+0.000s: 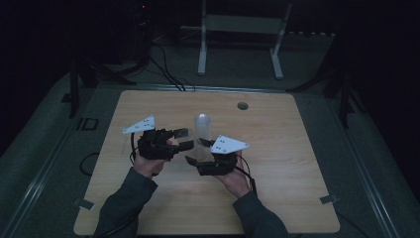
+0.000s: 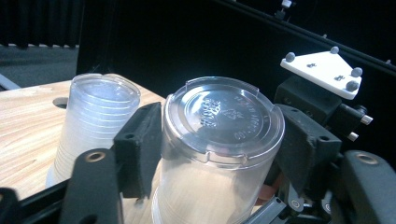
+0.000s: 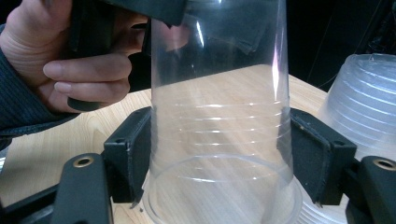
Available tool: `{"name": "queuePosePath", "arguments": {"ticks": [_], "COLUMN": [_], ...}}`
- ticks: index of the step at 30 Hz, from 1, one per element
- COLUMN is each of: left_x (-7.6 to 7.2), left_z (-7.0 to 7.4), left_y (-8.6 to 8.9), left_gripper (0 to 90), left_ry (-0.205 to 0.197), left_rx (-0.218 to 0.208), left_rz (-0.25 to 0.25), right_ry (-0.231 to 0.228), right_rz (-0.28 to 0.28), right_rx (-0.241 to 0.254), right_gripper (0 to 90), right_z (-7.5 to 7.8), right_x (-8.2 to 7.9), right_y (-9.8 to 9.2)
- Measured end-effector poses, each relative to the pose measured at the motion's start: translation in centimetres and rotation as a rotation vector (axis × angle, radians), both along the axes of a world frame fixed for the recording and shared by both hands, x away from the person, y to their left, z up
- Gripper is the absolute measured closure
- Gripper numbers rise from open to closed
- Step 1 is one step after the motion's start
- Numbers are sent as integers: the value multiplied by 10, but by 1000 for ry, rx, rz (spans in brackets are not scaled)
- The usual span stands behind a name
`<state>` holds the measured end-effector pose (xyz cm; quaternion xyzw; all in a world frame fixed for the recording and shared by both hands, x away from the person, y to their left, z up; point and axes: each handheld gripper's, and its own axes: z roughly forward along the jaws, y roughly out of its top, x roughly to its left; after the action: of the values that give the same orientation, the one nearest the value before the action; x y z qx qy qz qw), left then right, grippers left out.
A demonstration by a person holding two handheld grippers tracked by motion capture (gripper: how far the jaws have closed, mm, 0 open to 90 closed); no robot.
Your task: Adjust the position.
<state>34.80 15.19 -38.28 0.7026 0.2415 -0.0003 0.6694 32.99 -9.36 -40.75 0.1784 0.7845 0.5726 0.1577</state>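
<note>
Clear plastic cup [image 2: 219,140], upside down, ribbed wall, on the wooden table, a second inverted stack [image 2: 95,121] just beside it

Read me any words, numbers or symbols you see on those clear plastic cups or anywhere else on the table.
Upturned clear cup, on its base: a raised recycling-style triangle and lines of embossed lettering, too faint and small to read.
Stack of cups beside it: no text visible.
Grey plates and wooden table: no text.

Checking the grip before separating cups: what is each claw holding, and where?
Both hold the upturned clear cup: left claw near its base, right claw lower, near the rim.
</note>
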Motion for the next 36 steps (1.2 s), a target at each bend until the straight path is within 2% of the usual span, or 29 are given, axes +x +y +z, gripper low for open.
{"name": "queuePosePath", "arguments": {"ticks": [9, 25, 36], "left_x": [-1, -4, -4], "left_z": [3, 9, 9], "left_y": [3, 16, 24], "left_gripper": [273, 302, 332], "left_ry": [-18, -48, -48], "left_rx": [24, 43, 55], "left_rz": [22, 38, 44], "right_ry": [5, 4, 4], "right_rz": [-4, -14, -28], "right_rx": [-29, -71, -116], "right_gripper": [287, 287, 288], "right_z": [-1, -1, 2], "right_x": [1, 2, 6], "right_y": [-1, -7, -13]}}
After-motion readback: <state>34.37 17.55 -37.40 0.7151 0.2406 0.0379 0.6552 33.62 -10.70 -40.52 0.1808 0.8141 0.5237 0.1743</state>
